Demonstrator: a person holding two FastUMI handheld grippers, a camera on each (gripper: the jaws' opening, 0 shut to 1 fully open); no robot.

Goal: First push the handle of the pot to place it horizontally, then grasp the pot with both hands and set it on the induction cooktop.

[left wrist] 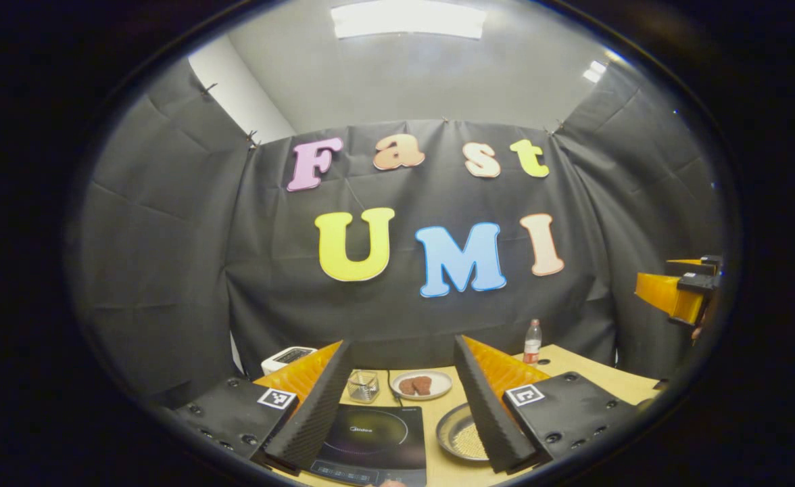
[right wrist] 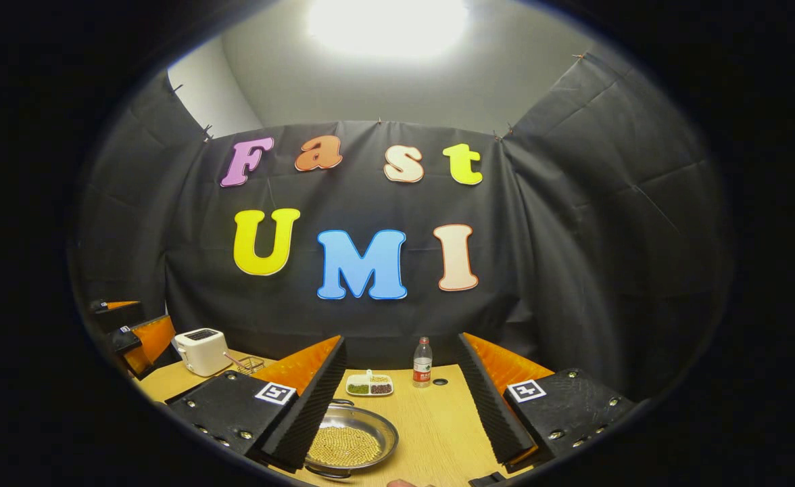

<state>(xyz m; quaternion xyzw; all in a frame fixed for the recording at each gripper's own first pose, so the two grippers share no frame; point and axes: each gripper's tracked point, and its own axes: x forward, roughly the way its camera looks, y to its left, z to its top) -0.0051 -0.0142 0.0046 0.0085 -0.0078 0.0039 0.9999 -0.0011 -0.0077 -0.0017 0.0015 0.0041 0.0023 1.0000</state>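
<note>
The pot [right wrist: 347,443] is a shallow metal pan full of small yellow grains, on the wooden table [right wrist: 438,419] just ahead of my right gripper [right wrist: 401,338]. That gripper is open and held above the table, its left finger covering the pot's left rim. One loop handle [right wrist: 342,403] shows at the far rim and another at the near rim. In the left gripper view the pot [left wrist: 458,436] sits right of the black induction cooktop [left wrist: 370,439], half behind the right finger. My left gripper [left wrist: 403,341] is open and holds nothing. The right gripper [left wrist: 681,291] hangs high at the far right.
A plate of brown pieces [left wrist: 422,385] and a small glass container [left wrist: 362,385] stand behind the cooktop. A white toaster [right wrist: 201,352], a wire basket [right wrist: 250,365], a divided dish of beans [right wrist: 369,385] and a bottle [right wrist: 422,362] line the table's back. The left gripper [right wrist: 130,335] shows at left.
</note>
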